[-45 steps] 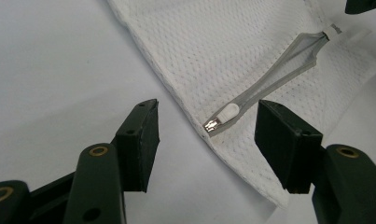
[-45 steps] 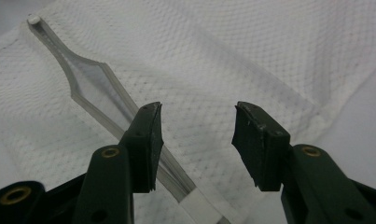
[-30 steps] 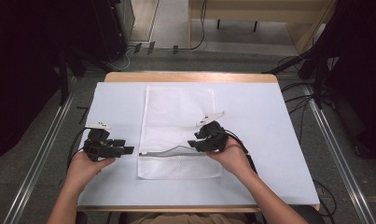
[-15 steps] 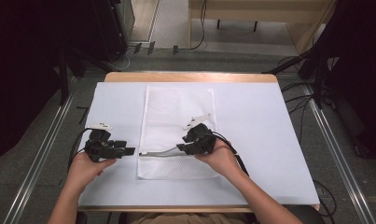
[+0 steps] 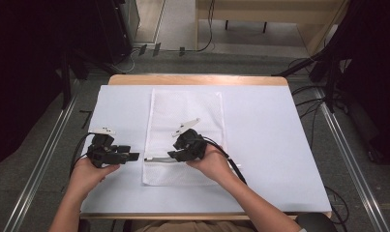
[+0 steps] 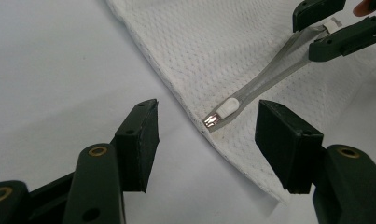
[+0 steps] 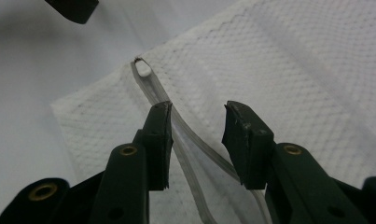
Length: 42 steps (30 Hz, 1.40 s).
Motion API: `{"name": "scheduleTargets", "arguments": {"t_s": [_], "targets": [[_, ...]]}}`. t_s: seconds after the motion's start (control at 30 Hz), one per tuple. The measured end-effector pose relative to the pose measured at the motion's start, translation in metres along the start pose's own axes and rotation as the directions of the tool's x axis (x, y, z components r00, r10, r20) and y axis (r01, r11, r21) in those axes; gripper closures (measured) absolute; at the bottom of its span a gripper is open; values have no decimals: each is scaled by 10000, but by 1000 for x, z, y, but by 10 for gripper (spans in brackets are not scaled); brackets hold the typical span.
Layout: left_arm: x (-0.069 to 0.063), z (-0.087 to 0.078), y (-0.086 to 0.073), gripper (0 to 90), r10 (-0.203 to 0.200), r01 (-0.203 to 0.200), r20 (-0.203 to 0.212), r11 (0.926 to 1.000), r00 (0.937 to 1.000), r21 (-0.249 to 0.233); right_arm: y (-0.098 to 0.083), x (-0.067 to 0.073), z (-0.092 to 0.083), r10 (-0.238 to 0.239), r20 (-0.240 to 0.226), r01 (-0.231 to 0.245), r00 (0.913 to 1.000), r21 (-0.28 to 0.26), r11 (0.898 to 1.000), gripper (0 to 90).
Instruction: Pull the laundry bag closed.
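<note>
A white mesh bag (image 5: pixel 187 111) lies flat on the white table cover (image 5: pixel 270 125), its zipper (image 5: pixel 158 158) running across near the front end. The zipper's white pull (image 6: pixel 225 109) sits at the bag's left edge. My left gripper (image 5: pixel 134 156) rests just left of that edge, open, the pull (image 7: pixel 142 69) lying ahead of its jaws (image 6: pixel 209 126) untouched. My right gripper (image 5: pixel 174 155) hovers over the zipper a little right of the pull. Its jaws (image 7: pixel 197 116) have just been closing, with the grey zipper tape (image 7: pixel 190 140) between them and a gap still showing.
The wooden table edge (image 5: pixel 197 79) shows beyond the cover. Metal rails (image 5: pixel 47 145) run along both sides. Black cables trail from both grippers. The cover is bare to the right of the bag.
My right gripper has slid left along the zipper toward the left gripper. The left hand has kept still.
</note>
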<state>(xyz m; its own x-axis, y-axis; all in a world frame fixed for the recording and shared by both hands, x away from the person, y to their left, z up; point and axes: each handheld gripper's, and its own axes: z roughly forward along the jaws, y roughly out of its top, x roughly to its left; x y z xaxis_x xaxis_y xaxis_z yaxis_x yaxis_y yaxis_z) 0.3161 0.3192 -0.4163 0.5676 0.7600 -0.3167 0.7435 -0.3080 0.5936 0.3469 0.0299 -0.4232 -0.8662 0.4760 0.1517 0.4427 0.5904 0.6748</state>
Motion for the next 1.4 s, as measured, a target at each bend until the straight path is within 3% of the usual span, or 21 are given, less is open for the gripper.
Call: {"name": "scheduleTargets", "arguments": {"t_s": [0.23,0.6,1.0,1.4], "targets": [[1,2,-1,402,71,-71,-126,10000,9999,-15,8,5,13,-175,-301,174,9994,-14,9998,667],[7,3,-3,419,-196,197,-147,9998,9997,10,15,13,44,63,-1037,-32,9946,301,9995,774],[11,1,-5,418,-248,249,-210,9997,9995,38,17,20,68,351,-1436,-204,9890,1028,9945,759],[13,1,-6,419,-261,263,-188,9996,9995,74,25,22,78,496,-1677,-332,9846,988,9945,782]]}}
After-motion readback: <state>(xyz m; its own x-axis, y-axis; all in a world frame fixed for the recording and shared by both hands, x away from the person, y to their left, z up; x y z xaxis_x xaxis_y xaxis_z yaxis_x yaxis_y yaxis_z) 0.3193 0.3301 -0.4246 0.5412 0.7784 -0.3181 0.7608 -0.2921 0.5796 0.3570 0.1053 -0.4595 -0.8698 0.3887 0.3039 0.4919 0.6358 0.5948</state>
